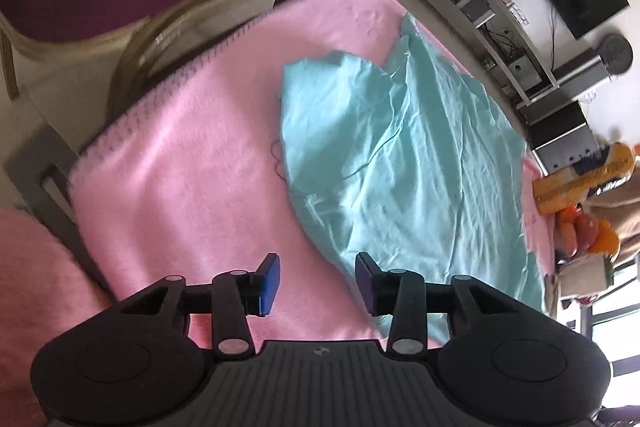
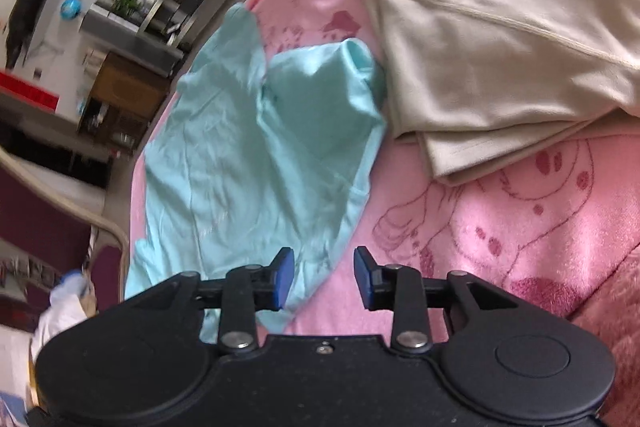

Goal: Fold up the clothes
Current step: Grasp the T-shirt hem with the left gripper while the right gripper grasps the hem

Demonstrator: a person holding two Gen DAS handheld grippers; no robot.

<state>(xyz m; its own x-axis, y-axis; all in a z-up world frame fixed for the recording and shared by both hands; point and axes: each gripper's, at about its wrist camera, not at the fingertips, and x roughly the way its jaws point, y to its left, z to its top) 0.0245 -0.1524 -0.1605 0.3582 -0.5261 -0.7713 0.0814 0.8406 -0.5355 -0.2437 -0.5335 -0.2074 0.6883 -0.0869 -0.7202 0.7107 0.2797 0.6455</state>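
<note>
At the bottom of the left wrist view our left gripper [image 1: 318, 281] stands spread with nothing between its blue pads; low in the right wrist view our right gripper [image 2: 324, 277] is likewise parted and empty. Just beyond both lies the crumpled mint garment [image 1: 404, 163] on the pink blanket [image 1: 192, 163]. In the upper right of the right wrist view, a folded beige garment [image 2: 496, 55] touches it.
</note>
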